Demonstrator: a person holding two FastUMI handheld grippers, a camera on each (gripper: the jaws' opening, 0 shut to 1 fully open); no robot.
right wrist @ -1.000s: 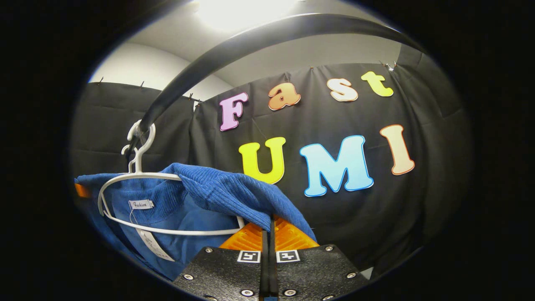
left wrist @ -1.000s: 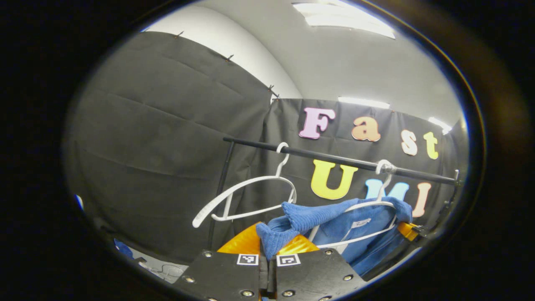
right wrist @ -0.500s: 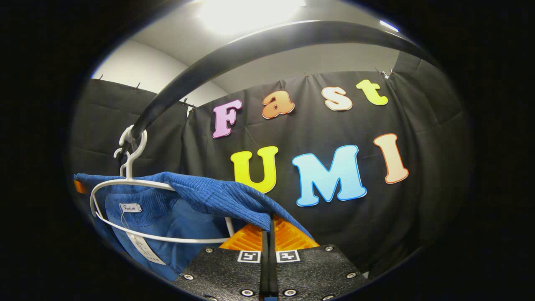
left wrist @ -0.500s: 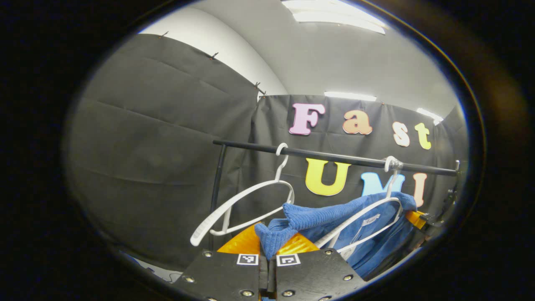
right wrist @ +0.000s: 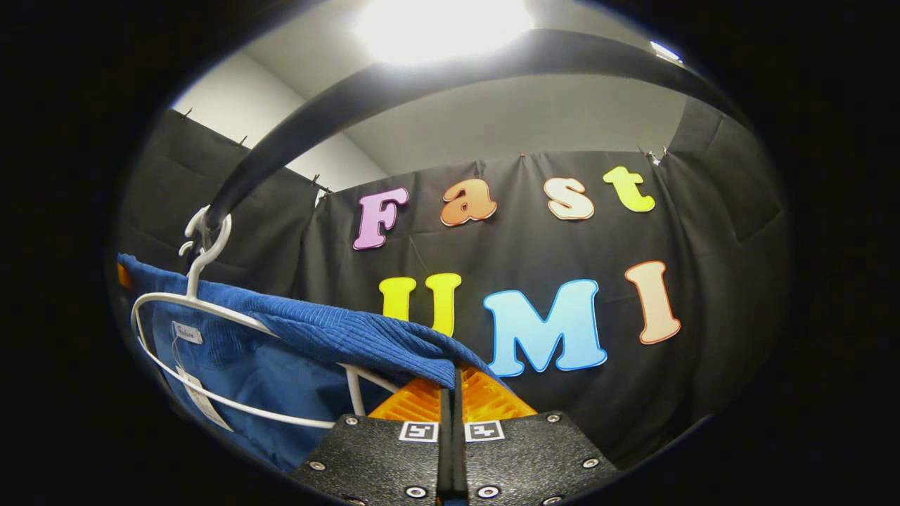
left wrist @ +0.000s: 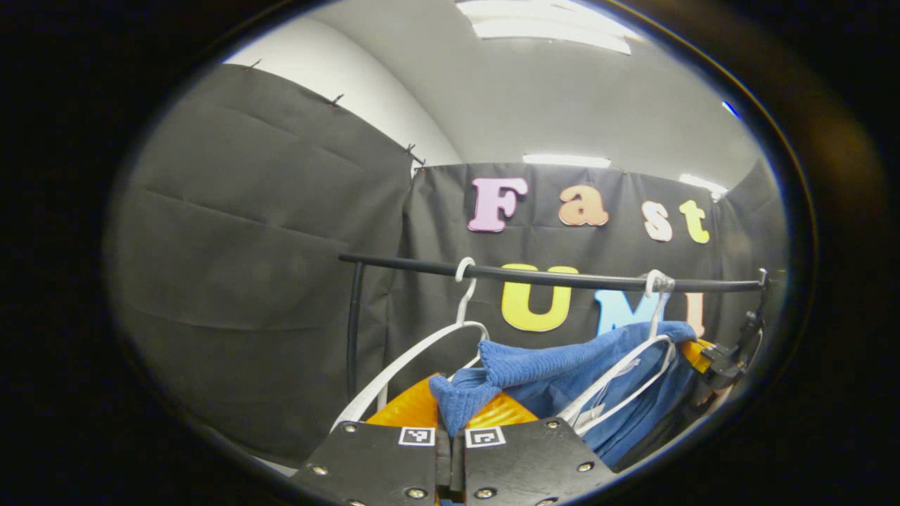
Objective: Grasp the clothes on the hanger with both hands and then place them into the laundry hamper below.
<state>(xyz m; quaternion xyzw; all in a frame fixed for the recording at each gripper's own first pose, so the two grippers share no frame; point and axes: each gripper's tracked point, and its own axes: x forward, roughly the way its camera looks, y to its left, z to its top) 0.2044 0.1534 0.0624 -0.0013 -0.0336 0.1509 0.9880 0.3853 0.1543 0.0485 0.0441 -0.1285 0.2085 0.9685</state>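
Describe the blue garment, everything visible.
The blue garment looks like a ribbed knit top with a smoother lining and a white neck label with a hanging tag. It is draped on a white hanger hooked over the black rail. Each shoulder edge is pinched between shut orange fingers: the right gripper holds one end, the left gripper the bunched other end. It sags between them; its lower part is out of sight.

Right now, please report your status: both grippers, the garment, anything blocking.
Left hand-held gripper and right hand-held gripper shut on blue garment. Garment still draped on white hanger. Hanger hooked on black rail. Hamper unseen.
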